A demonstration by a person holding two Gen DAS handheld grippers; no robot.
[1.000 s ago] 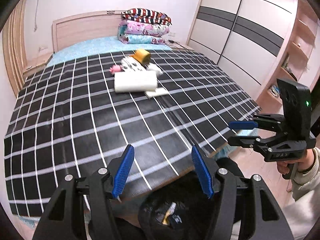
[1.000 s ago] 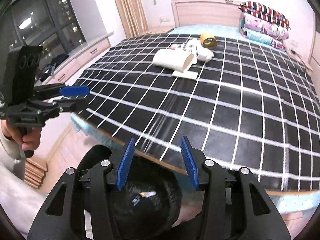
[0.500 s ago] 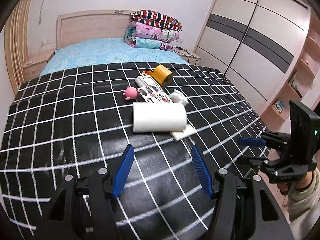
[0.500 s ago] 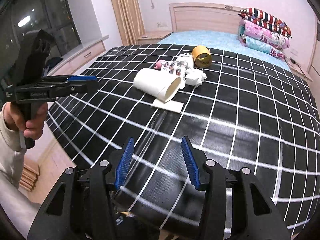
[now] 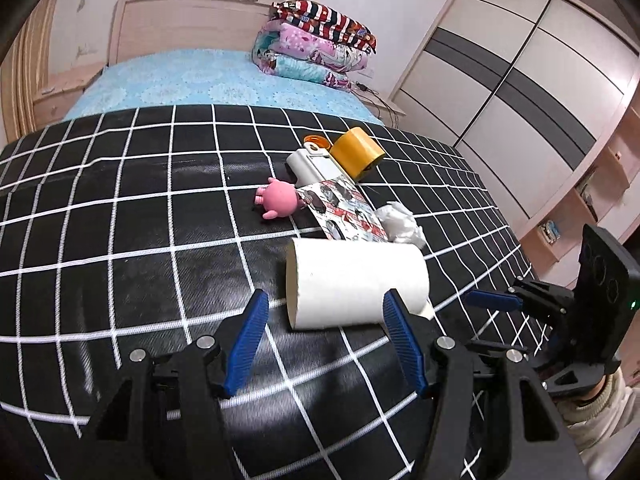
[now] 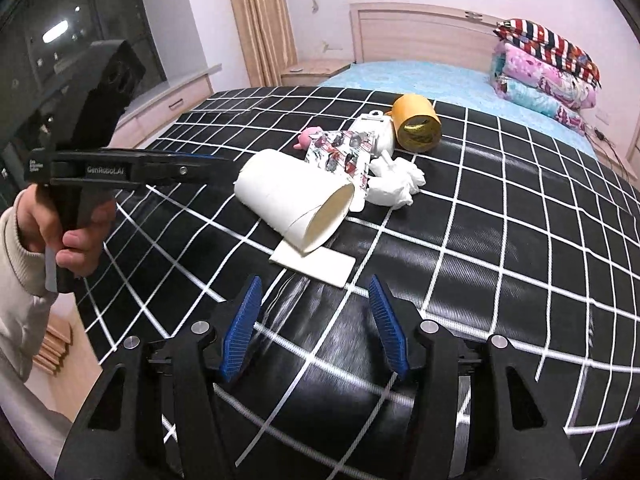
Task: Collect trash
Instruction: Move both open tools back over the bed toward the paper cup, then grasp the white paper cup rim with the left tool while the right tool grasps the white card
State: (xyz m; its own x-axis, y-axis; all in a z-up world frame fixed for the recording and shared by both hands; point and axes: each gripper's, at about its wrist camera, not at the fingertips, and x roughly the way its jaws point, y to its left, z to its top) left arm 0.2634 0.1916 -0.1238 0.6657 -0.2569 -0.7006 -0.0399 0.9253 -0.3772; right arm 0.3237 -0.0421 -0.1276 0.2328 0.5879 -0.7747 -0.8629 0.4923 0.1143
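Note:
A white paper roll (image 5: 356, 280) (image 6: 288, 196) lies on the black checked cover (image 5: 120, 240), just beyond the tips of my left gripper (image 5: 325, 304), which is open and not touching it. A flat white card (image 6: 316, 260) sticks out from under the roll, right ahead of my right gripper (image 6: 314, 282); its jaws are opening with nothing between them. Behind the roll lie a crumpled tissue (image 5: 400, 222) (image 6: 394, 184), a printed wrapper (image 5: 344, 208), a pink toy pig (image 5: 280, 198), a white bottle (image 5: 310, 160) and a yellow tape roll (image 5: 358, 152).
Folded blankets (image 5: 316, 48) are stacked at the headboard on the blue sheet. A wardrobe (image 5: 520, 80) and shelves flank the bed's right side. A window and curtain (image 6: 260, 20) stand on the other side. A hand (image 6: 76, 232) holds the left gripper.
Both grippers have moved forward over the bed toward the pile, which now looks much nearer. The black bag below them has dropped out of view. The right jaws stand a little wider.

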